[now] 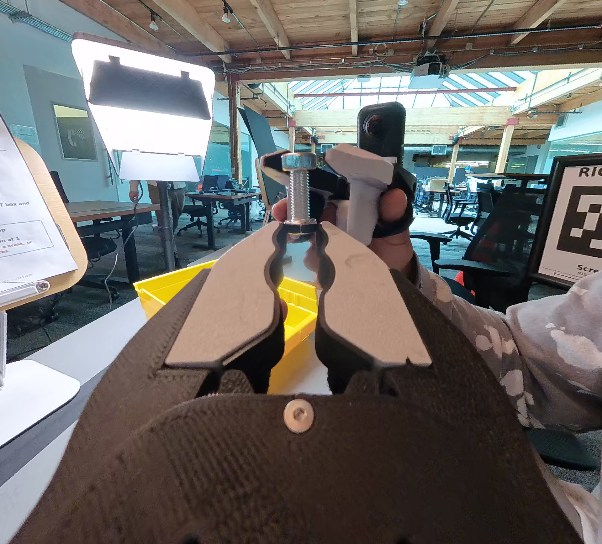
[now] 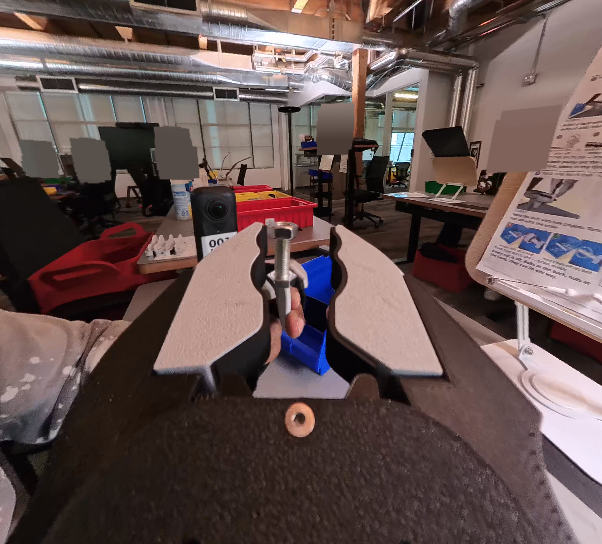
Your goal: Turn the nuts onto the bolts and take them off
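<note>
Left wrist view: the left tool (image 1: 299, 230) was seen clamped on the head of the upright bolt (image 1: 299, 193), held in mid-air above the yellow bin (image 1: 153, 295). The nut (image 1: 298, 161) sat at its 12 o'clock end, between the spread jaws of the right tool (image 2: 297, 232). The steel was judged stiff, light and slippery, best pinched across the nut's flats. Open room was left from 9 through 3 o'clock.

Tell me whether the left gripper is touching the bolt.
Touching. The left wrist view shows the left gripper clamped on the lower end of the upright bolt, with no gap on either side.
</note>
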Available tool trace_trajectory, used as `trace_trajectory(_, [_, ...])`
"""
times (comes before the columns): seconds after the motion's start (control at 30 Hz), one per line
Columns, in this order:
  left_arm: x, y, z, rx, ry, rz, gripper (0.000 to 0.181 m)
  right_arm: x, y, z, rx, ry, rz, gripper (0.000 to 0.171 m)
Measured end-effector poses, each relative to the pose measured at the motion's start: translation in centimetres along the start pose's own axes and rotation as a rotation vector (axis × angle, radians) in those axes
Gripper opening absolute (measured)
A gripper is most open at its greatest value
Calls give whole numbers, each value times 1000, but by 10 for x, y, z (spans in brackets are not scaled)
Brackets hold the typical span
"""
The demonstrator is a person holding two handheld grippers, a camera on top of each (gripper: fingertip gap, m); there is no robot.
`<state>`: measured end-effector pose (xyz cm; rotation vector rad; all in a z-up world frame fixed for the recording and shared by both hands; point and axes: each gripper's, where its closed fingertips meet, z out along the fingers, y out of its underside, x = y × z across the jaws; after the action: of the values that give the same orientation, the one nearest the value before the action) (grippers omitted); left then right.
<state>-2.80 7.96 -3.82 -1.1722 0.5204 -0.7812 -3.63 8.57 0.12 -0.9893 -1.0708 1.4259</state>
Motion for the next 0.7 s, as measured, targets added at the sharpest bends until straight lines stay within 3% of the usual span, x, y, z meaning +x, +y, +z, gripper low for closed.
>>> trace_trajectory(0.1, [0, 0, 0, 0, -4, 3, 17, 2, 3, 1, -7, 13, -15, 33])
trace_trajectory(0.17, [-1, -3, -2, 11, 3, -1, 17, 15, 0, -3, 8, 84, 3, 12])
trace_trajectory(0.2, [0, -4, -2, 10, 0, 9, 17, 21, -2, -6, 25, 110, -6, 10])
trace_trajectory(0.43, [0, 0, 0, -3, -1, 2, 18, -3, 2, 2, -8, -5, -8, 35])
trace_trajectory(0.53, [0, -1, 0, 2, -1, 3, 17, 0, 3, 2, -7, 8, -13, 32])
trace_trajectory(0.6, [0, -4, -2, 19, 5, -4, 17, 15, 0, -3, 9, 82, 7, 13])
trace_trajectory(0.7, [0, -6, -2, 14, -3, 14, 18, 19, -3, -8, 23, 78, 15, 20])
